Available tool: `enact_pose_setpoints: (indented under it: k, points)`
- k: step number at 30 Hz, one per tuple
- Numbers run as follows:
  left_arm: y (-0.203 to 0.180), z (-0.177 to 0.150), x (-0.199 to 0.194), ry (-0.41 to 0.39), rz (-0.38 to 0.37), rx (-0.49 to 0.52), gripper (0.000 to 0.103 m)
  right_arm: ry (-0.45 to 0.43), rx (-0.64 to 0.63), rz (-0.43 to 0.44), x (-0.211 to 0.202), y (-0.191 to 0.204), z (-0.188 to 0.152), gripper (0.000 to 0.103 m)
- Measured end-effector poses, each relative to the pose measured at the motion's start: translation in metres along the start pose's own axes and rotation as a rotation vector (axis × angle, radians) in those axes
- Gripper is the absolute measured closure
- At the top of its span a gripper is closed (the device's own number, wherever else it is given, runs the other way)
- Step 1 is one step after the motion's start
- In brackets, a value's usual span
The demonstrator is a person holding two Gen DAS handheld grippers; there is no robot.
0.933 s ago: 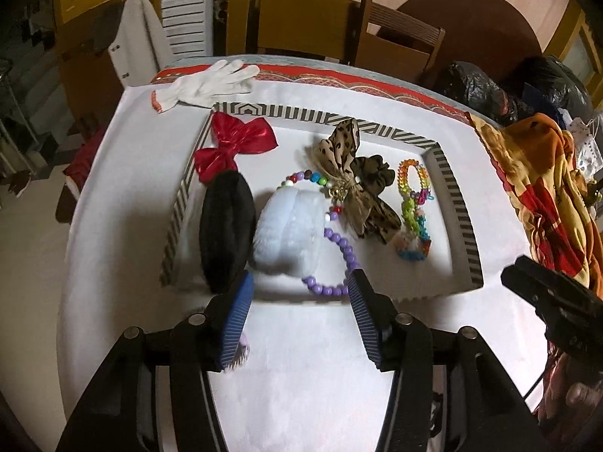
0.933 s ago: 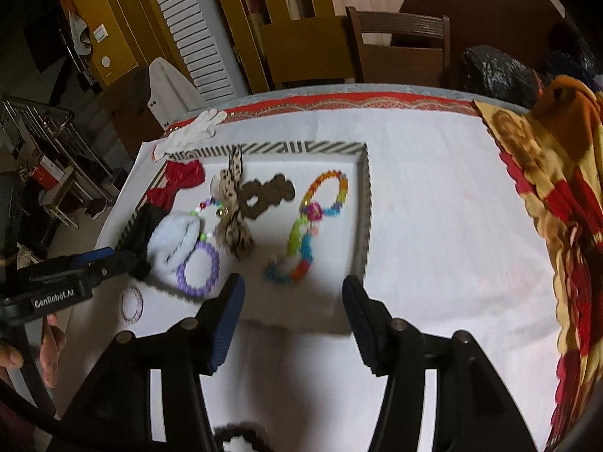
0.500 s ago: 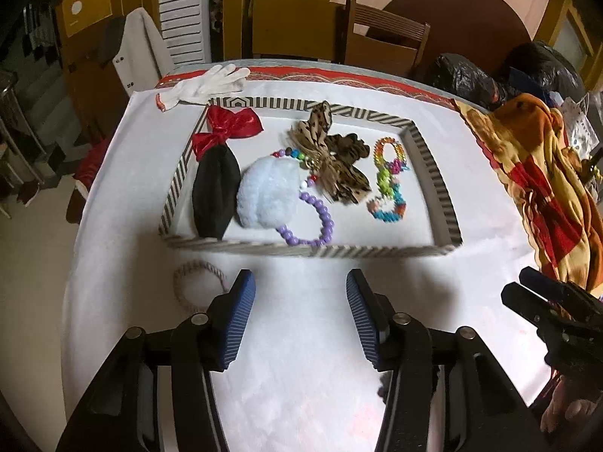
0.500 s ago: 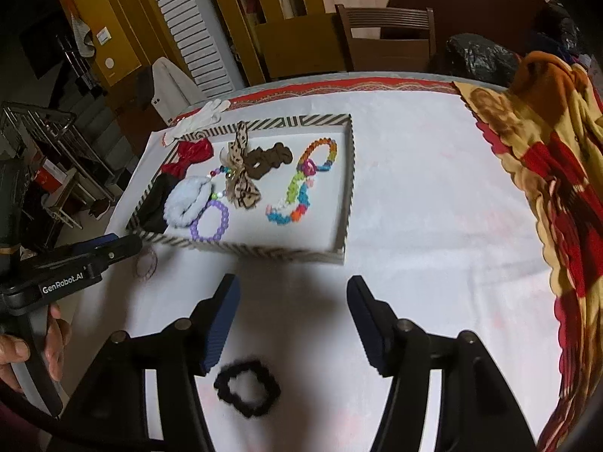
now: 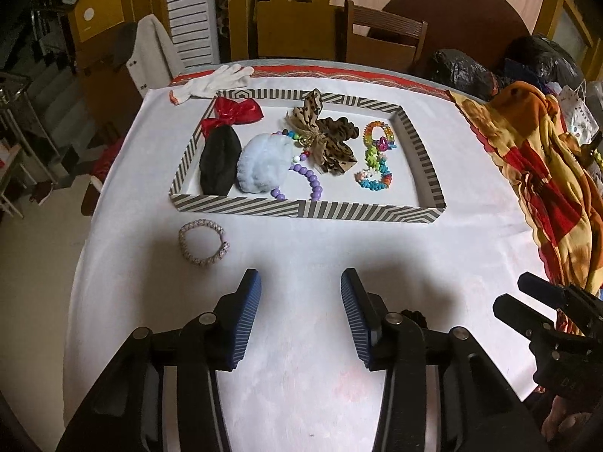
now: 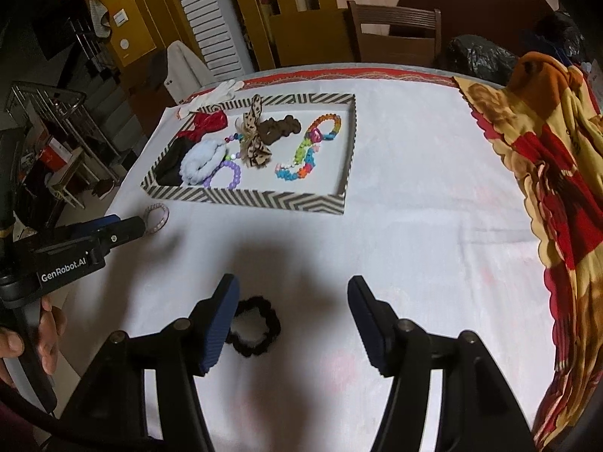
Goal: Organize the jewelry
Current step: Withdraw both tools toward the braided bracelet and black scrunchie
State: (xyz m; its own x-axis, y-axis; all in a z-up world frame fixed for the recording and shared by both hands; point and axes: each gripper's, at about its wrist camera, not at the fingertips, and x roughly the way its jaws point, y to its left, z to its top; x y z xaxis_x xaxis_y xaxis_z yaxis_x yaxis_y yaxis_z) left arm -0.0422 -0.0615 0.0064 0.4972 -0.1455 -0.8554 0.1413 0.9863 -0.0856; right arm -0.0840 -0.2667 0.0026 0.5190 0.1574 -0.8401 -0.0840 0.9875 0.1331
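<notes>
Left gripper [image 5: 300,314], empty and closing, has pulled back from striped tray [image 5: 301,211]; braided bracelet [image 5: 203,242] now lies outside tray, unsorted.

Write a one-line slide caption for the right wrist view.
Right gripper hovers, jaws open, over a black scrunchie on the white tablecloth, striped tray of accessories beyond.

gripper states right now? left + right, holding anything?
Left gripper: open, jaws closing, nothing between them, holding nothing.
Right gripper: open, empty; black scrunchie lies on the table by its left finger, not gripped.
</notes>
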Motion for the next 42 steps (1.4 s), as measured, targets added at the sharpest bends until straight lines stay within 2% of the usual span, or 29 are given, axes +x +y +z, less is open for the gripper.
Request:
enact_pose_setpoints:
  k: [17,42]
  points:
    - [-0.001,-0.022,-0.008,0.007,0.031,-0.039,0.068,0.012,-0.022,0.01,-0.009,0.003,-0.015,0.037]
    - [0.022,-0.025,0.007,0.058,0.037,-0.085,0.068,0.083,-0.034,0.015,0.023,0.013,-0.015,0.036]
